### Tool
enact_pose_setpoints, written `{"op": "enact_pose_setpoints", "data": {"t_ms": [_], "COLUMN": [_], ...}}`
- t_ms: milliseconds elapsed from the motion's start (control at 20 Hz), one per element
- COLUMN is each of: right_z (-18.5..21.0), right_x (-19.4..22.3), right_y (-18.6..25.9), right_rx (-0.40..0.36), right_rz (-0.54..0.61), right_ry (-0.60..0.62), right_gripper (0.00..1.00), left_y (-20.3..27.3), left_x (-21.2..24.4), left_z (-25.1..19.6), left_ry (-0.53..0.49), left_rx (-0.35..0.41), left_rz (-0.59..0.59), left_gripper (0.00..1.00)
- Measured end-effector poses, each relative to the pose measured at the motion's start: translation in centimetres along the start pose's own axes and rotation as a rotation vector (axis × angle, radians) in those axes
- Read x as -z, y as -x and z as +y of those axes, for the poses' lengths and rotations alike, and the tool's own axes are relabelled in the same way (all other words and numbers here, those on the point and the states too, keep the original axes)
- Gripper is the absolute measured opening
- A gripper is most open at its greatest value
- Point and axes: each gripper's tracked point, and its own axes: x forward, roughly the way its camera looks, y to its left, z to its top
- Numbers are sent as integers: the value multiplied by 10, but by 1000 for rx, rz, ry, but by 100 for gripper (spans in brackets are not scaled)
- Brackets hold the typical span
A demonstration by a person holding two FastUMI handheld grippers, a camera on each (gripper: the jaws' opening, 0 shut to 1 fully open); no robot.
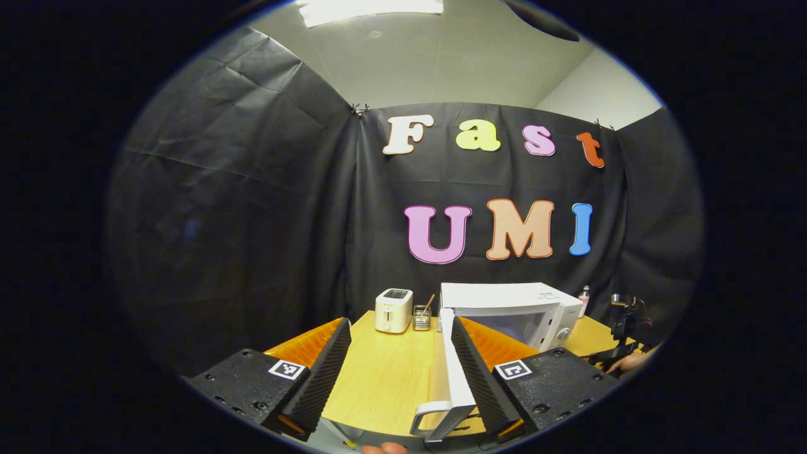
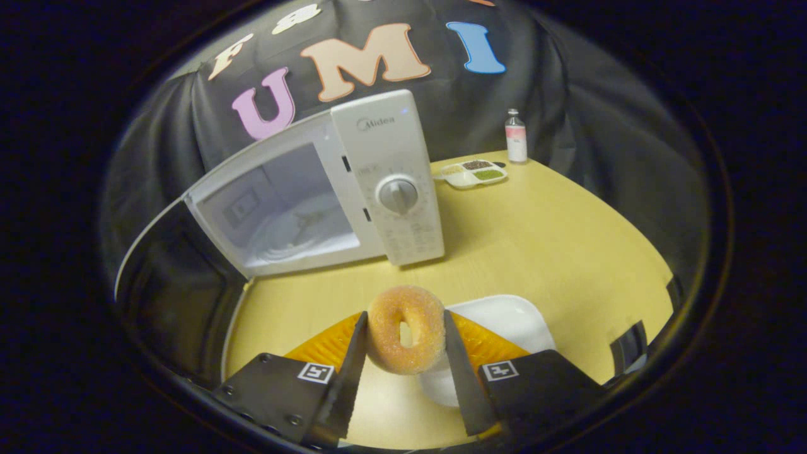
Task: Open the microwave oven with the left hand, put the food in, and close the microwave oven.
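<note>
The white microwave (image 2: 391,183) stands on the wooden table with its door (image 2: 164,277) swung wide to the left, showing the cavity and glass turntable (image 2: 296,233). My right gripper (image 2: 403,356) is shut on a sugared doughnut (image 2: 406,334), held upright just above a white plate (image 2: 504,318), in front of the microwave. In the left gripper view the door's edge (image 1: 449,359) and its handle (image 1: 432,419) run between my left gripper's (image 1: 403,378) fingers, close beside the right finger (image 1: 476,378). The fingers stand wide apart, open.
A white toaster (image 1: 393,310) and a utensil holder (image 1: 421,317) stand at the table's back, left of the microwave (image 1: 510,309). A small bottle (image 2: 516,135) and a compartment dish (image 2: 473,173) sit behind the microwave's right side. The other gripper (image 1: 624,321) and a hand show far right.
</note>
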Motion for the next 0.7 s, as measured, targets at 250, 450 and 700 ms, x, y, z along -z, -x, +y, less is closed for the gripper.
{"op": "enact_pose_setpoints", "data": {"t_ms": [250, 450, 700], "right_z": [63, 106, 150], "right_x": [-39, -49, -46], "right_y": [-14, -35, -67], "right_rx": [-107, -152, -154], "right_rz": [-37, -44, -71], "right_ry": [-139, -204, -278], "right_gripper": [70, 63, 63], "left_y": [4, 8, 19], "left_x": [8, 5, 13], "left_z": [1, 5, 2], "left_ry": [42, 12, -32], "left_rx": [-25, -52, -53], "left_rz": [26, 23, 70], "left_gripper": [89, 89, 89]}}
